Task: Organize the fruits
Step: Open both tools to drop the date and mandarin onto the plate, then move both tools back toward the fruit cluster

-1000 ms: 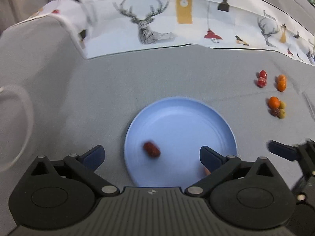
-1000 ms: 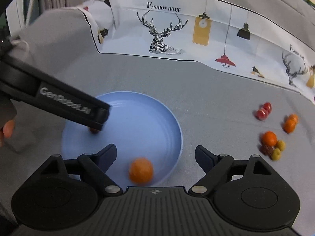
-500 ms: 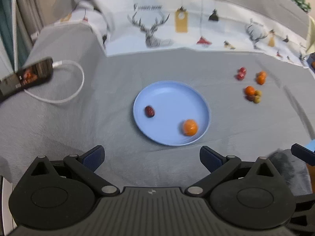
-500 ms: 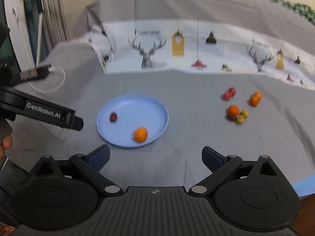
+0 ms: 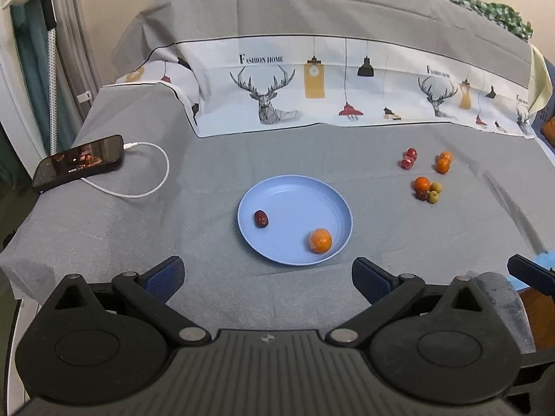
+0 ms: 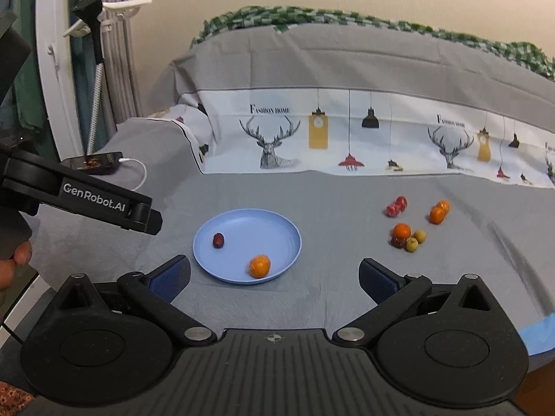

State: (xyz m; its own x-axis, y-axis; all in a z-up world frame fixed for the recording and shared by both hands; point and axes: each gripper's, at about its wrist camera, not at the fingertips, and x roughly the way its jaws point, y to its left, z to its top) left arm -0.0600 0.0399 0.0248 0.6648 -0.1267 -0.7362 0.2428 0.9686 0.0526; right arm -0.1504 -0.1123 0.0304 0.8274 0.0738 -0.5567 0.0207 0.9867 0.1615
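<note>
A blue plate [image 5: 295,194] [image 6: 249,222] sits mid-table on the grey cloth. It holds a dark red date [image 5: 261,218] [image 6: 218,240] on its left and a small orange [image 5: 320,240] [image 6: 259,266] at its front right. Loose fruit lies to the right: red fruits [image 5: 408,158] [image 6: 396,206], two small oranges [image 5: 443,162] [image 6: 438,212], and an orange with green and red fruits [image 5: 426,189] [image 6: 407,236]. My left gripper [image 5: 267,277] is open and empty, near the plate's front. My right gripper [image 6: 274,277] is open and empty, pulled back.
A black phone [image 5: 79,164] [image 6: 93,163] with a white cable [image 5: 152,180] lies at the table's left. A printed deer cloth [image 5: 347,86] drapes the raised back. The left gripper's body [image 6: 86,197] shows at the right view's left. The table edge is close in front.
Both grippers have pulled back and up from the plate, so the whole table now shows. The date and the orange have come to rest on the plate.
</note>
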